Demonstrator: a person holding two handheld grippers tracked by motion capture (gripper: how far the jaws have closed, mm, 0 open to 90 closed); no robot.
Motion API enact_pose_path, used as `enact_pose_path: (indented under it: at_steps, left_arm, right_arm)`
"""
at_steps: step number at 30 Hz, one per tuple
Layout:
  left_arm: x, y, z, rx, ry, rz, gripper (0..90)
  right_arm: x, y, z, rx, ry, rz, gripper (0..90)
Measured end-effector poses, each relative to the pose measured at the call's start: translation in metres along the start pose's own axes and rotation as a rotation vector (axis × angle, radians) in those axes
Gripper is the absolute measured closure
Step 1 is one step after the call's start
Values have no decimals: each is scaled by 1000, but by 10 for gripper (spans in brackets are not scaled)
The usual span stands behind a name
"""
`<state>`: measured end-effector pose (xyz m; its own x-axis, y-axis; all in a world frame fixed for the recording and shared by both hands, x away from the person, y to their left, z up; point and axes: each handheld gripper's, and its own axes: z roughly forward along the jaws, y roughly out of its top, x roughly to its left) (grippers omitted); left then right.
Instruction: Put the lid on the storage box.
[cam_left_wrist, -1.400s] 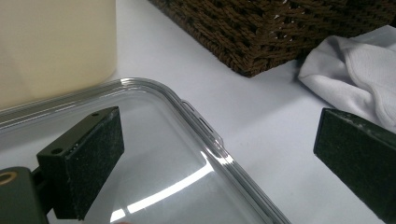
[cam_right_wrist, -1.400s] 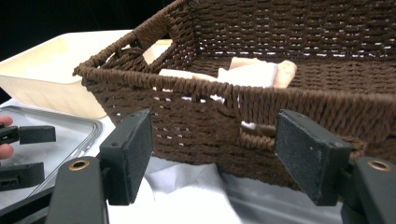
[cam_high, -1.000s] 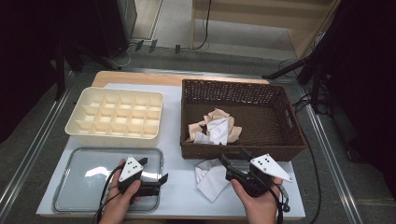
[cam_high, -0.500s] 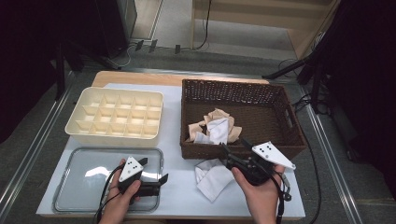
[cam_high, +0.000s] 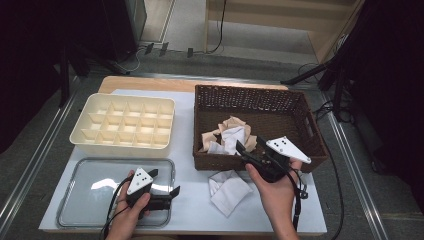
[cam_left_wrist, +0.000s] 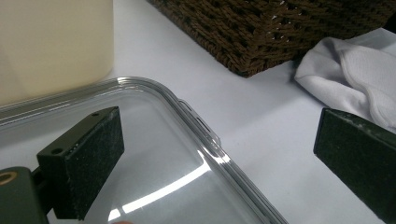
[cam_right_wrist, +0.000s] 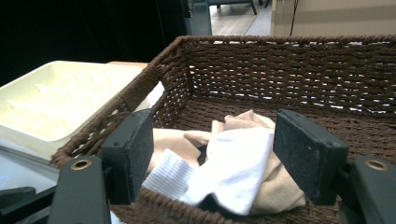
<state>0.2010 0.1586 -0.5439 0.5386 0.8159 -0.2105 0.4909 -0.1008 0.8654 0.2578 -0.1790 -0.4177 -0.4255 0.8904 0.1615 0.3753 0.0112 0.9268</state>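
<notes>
A brown wicker basket (cam_high: 300, 107) at the right holds a pile of white socks (cam_high: 234, 136) and beige socks (cam_high: 231, 122). One white sock (cam_high: 227, 188) lies on the table in front of it. My right gripper (cam_high: 249, 146) hovers open over the basket's front rim. In the right gripper view, the right gripper (cam_right_wrist: 215, 154) faces the white sock (cam_right_wrist: 233, 163) and the beige sock (cam_right_wrist: 275, 186). Its jaws have just narrowed slightly, with nothing pressed between them. My left gripper (cam_high: 164, 183) rests open at the right end of a clear tray (cam_high: 90, 200), with nothing in it.
A cream divided organiser (cam_high: 125, 125) stands at the back left, behind the clear tray. In the left gripper view, the left gripper (cam_left_wrist: 219, 158) spans the clear tray's rim (cam_left_wrist: 205, 135), with the white sock (cam_left_wrist: 355, 74) and the basket's corner (cam_left_wrist: 261, 32) beyond.
My right gripper has risen and moved forward, from beside the loose white sock to over the basket's front rim. The left hand has stayed put.
</notes>
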Motion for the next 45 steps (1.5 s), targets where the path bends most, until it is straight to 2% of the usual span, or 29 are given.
enact_pose_path:
  at_steps: [3,7,10,13,17,20,25,38,45]
  left_arm:
    - [0,0,0,-2,-2,-3,24]
    - [0,0,0,-1,-1,-4,23]
    - [0,0,0,1,-2,-3,23]
    - [1,0,0,1,-3,-5,24]
    - [1,0,0,0,-3,-8,23]
    - [1,0,0,1,-4,-8,24]
    - [1,0,0,3,-3,-8,24]
    - [1,0,0,2,-8,-11,24]
    - [1,0,0,4,-7,-8,24]
  right_arm:
    - [-3,3,5,9,-4,-3,346]
    - [-7,4,14,48,-1,-14,441]
    - [-9,4,21,62,3,1,482]
    - [-11,5,27,72,-16,-7,518]
    - [-12,9,35,88,-23,5,546]
    - [-11,12,43,99,-41,-10,566]
    - [-15,15,57,110,-44,7,588]
    - [-23,12,88,243,-48,27,684]
    - [-24,12,98,323,-64,48,689]
